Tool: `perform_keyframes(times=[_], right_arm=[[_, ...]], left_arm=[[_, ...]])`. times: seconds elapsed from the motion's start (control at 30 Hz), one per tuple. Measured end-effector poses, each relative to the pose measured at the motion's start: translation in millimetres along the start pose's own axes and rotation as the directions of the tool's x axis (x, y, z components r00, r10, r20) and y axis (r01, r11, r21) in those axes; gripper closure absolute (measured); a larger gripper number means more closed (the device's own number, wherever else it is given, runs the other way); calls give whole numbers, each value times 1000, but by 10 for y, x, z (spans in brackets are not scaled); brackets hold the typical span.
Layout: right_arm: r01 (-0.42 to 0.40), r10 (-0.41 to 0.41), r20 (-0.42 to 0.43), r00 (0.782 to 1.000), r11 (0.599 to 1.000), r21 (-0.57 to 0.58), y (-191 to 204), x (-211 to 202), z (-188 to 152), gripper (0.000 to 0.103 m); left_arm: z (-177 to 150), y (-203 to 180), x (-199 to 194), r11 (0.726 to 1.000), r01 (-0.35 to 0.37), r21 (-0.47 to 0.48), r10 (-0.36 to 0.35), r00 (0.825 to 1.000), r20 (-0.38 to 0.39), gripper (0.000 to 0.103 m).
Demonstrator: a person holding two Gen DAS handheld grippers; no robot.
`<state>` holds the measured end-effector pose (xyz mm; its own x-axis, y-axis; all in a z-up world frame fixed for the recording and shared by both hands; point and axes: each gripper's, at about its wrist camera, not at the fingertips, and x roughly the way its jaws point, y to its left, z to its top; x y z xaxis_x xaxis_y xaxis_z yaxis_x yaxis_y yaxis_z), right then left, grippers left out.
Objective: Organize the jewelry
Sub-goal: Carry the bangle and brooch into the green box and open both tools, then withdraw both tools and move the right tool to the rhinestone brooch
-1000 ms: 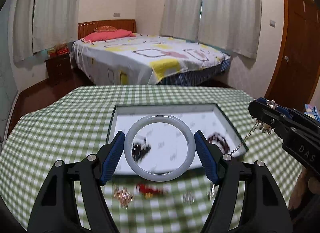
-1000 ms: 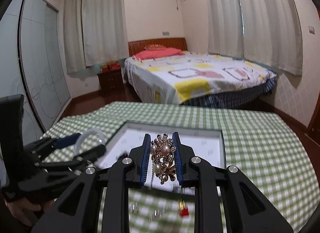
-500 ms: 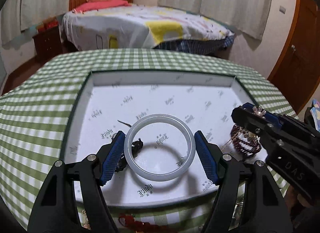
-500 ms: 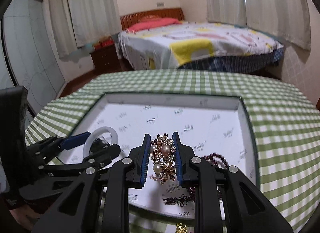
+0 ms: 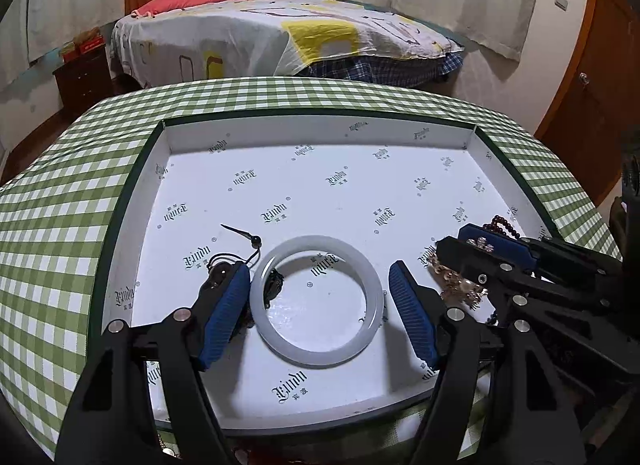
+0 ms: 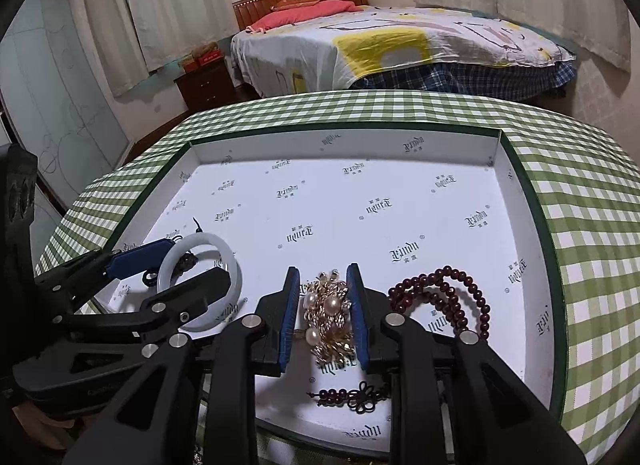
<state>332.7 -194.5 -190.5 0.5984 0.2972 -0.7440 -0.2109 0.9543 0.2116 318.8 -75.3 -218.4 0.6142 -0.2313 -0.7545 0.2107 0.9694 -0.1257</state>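
A pale, milky-white bangle (image 5: pixel 318 301) lies flat on the white printed floor of a shallow, green-edged box (image 5: pixel 316 121) that sits on a desk (image 5: pixel 60 201) covered in green-and-white check cloth. The left gripper (image 5: pixel 320 313) hangs low over the box with its blue-padded fingers (image 5: pixel 224 313) spread apart on either side of the bangle; a gap shows at the right finger, while the left one sits just beside the ring's rim. The bangle is smooth, glossy and faintly translucent, and the box's printed lettering reads clearly through its centre. A dark corded pendant (image 5: pixel 240 249) lies partly under the left finger and the ring's edge.

To the right, the right gripper (image 6: pixel 324 315) has its fingers closed on a gold filigree brooch (image 6: pixel 330 313) set with several round pearls, held low over the near part of the box floor; whether the brooch touches the floor cannot be told. Just beside it, a string of dark red beads (image 6: pixel 444 297) lies coiled in loops on the white lining, its knotted tassel end (image 6: pixel 356 397) trailing toward the near wall.

Behind the desk stands a bed (image 5: pixel 280 29) with a white, yellow-patched cover and a pink pillow, a small dark nightstand (image 5: pixel 82 77) at its side.
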Motion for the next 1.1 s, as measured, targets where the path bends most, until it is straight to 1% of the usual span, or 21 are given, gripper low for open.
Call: perform_keyframes(times=[0.07,0.1,0.17,0.33,0.5,0.6,0.83,0.93,1.1], right_arm=[[1,-1,1,1000,1000,5,-14,-7,1,71],[1,-1,4,1000,1000,8,-20,-17,1,70],[-3,3,14,1000,1000,9,-19,-53,11,66],[6,-6,54,998,1000,-10,43,-230,51,65],[38,-34,99,994,998,-40,133,-507,29,65],[64,-59,114,992,997,-46,171,-664,-52,65],[85,-80,88,993,995,-55,279,-846,-368,65],[82,-79,64,995,995,-54,328,-858,-522,65],[93,-91,37,995,994,-56,374,-853,-713,65]], left_arm=[[4,13,-2,1000,6,-1,-6,1000,2,30],[3,22,-4,1000,8,-3,-8,1000,2,27],[-2,36,-34,1000,14,-10,-14,1000,8,26],[18,49,-208,1000,6,-19,-6,999,42,25],[-15,44,-493,999,-37,-13,38,994,103,25],[-100,52,-656,998,-66,-16,67,990,122,25],[-385,133,-909,994,-96,-43,100,989,107,25],[-525,160,-988,993,-104,-60,109,990,91,25],[-745,181,-1116,988,-141,-67,146,986,77,25]])
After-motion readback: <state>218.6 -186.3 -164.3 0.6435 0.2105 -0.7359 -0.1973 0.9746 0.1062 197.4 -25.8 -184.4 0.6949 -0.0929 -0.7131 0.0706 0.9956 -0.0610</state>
